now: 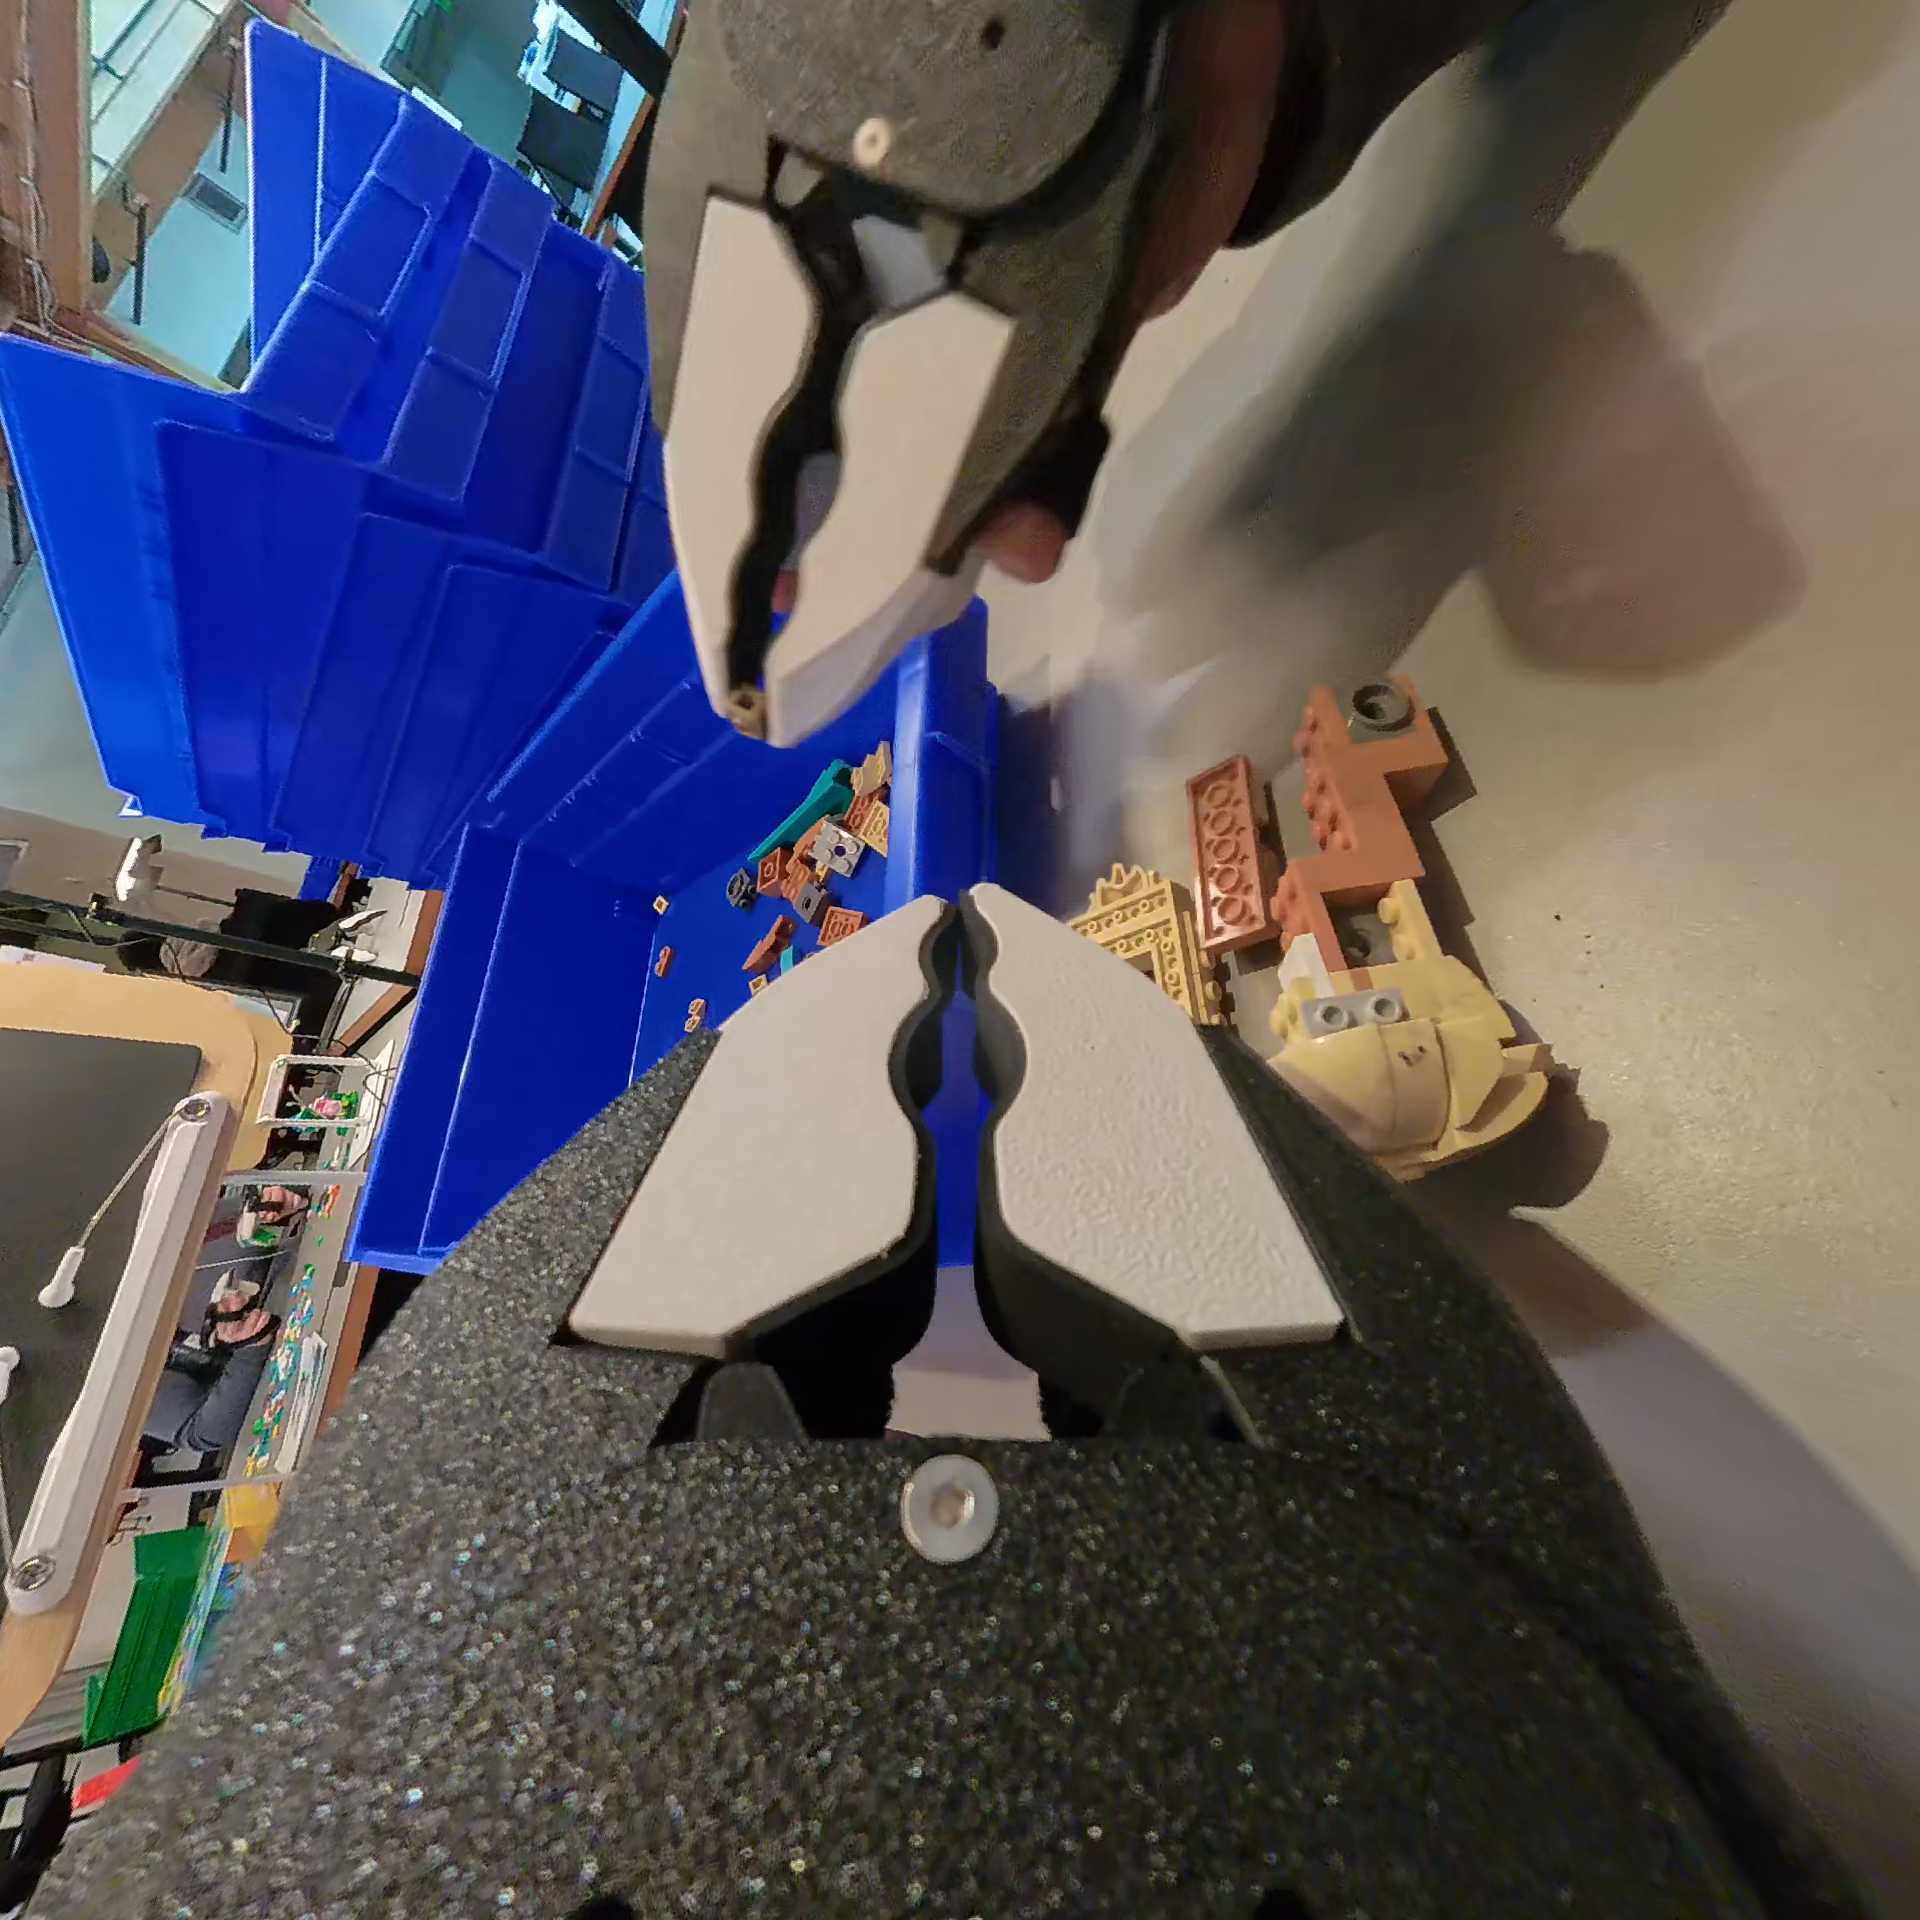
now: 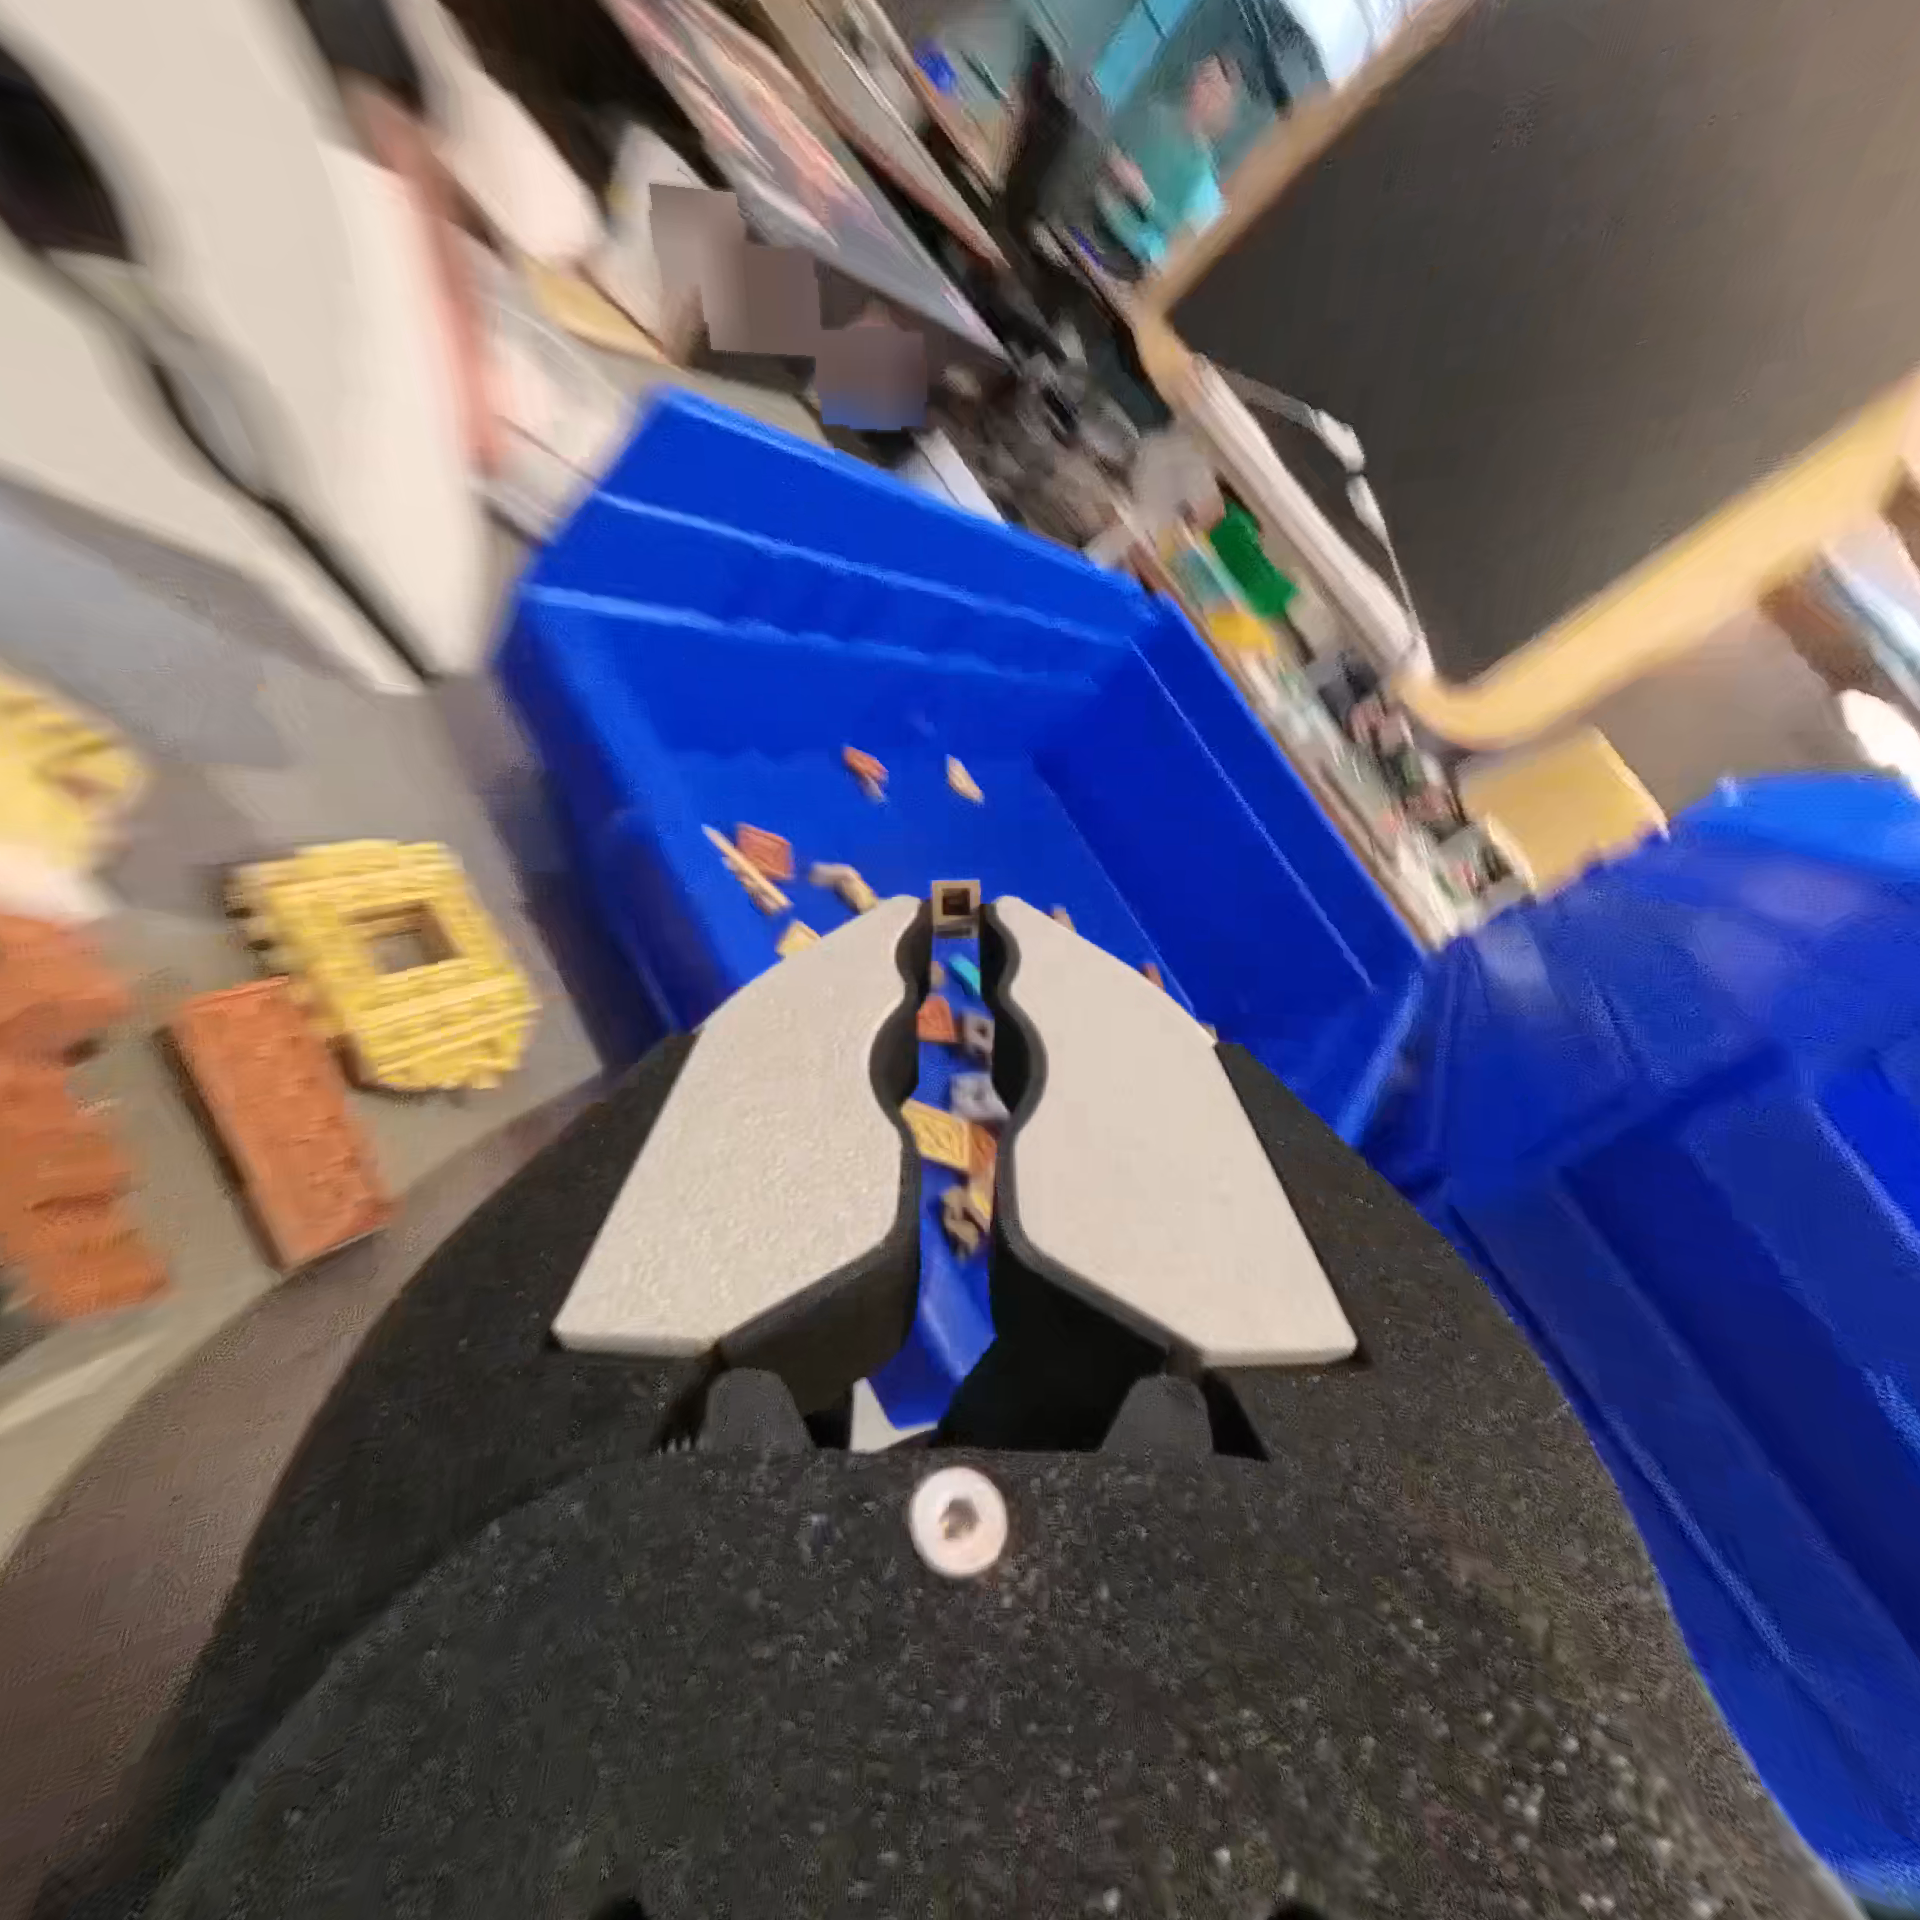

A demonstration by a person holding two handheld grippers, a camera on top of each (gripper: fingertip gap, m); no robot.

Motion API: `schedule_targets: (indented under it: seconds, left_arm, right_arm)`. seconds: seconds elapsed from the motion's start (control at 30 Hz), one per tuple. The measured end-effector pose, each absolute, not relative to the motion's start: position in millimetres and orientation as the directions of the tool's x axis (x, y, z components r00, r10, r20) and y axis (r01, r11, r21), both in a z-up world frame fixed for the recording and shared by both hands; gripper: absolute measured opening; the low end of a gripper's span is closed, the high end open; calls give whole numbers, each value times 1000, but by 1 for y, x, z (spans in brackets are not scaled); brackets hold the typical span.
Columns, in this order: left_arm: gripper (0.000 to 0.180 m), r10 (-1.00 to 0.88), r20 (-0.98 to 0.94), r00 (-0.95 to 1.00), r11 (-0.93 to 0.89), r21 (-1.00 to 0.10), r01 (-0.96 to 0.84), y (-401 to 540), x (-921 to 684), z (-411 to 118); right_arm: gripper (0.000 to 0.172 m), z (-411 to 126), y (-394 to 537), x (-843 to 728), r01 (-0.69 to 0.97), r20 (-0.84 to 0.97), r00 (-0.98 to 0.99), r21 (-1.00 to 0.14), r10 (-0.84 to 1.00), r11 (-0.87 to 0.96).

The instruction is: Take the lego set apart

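We are holding a tiny tan brick (image 2: pixel 956 906) pinched at the very tips of our right claw (image 2: pixel 957 914), both pads pressing on its sides. The same brick (image 1: pixel 750 711) is showing in the left wrist view, where the right claw (image 1: pixel 756 717) is hanging above an open blue bin (image 1: pixel 540 1039). Loose bricks (image 1: pixel 821 862), brown, tan, grey and teal, are lying scattered on the bin floor beneath it.

Our left claw (image 1: pixel 958 914) is closed with its tips together and nothing between them, hovering near the bin's rim (image 1: pixel 940 790).

Just beside the bin, on the grey bench (image 1: pixel 1662 1039), a tan square frame (image 1: pixel 1143 935) is lying next to a brown plate (image 1: pixel 1236 862). Touching these is a partly built model of brown and tan bricks (image 1: pixel 1371 935). The right wrist view is blurring these same pieces at its left edge.

More blue bins (image 1: pixel 395 499) are stacking up behind the open one. A wood-edged dark board (image 1: pixel 94 1195) is standing farther off to the left.
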State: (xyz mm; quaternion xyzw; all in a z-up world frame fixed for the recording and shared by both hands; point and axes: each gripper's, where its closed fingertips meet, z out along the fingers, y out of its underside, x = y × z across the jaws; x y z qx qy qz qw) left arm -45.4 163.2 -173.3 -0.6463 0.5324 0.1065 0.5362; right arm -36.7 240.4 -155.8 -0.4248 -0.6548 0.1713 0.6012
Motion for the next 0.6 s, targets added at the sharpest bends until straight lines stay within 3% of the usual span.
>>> schedule_targets:
  seconds: [0.1,0.3,0.43,0.5,0.6]
  left_arm:
    - [0,-575,-702,420,133,-586,-799,164,-46,-174]
    - [0,-594,-674,439,102,-605,-790,165,-47,-177]
    - [0,-613,-643,459,84,-631,-771,164,-48,-179]
    - [0,-625,-625,468,83,-649,-756,163,-47,-178]
    - [0,-635,-610,474,78,-661,-746,162,-46,-179]
  right_arm:
    - [19,-163,264,-36,450,594,180,-759,784,471]
    - [19,-162,262,-32,442,599,145,-752,788,489]
    - [17,-169,233,-26,369,537,-96,-763,838,531]
    - [16,-187,213,-17,401,418,-274,-769,866,497]
    - [17,-210,200,-10,469,309,-383,-747,871,471]
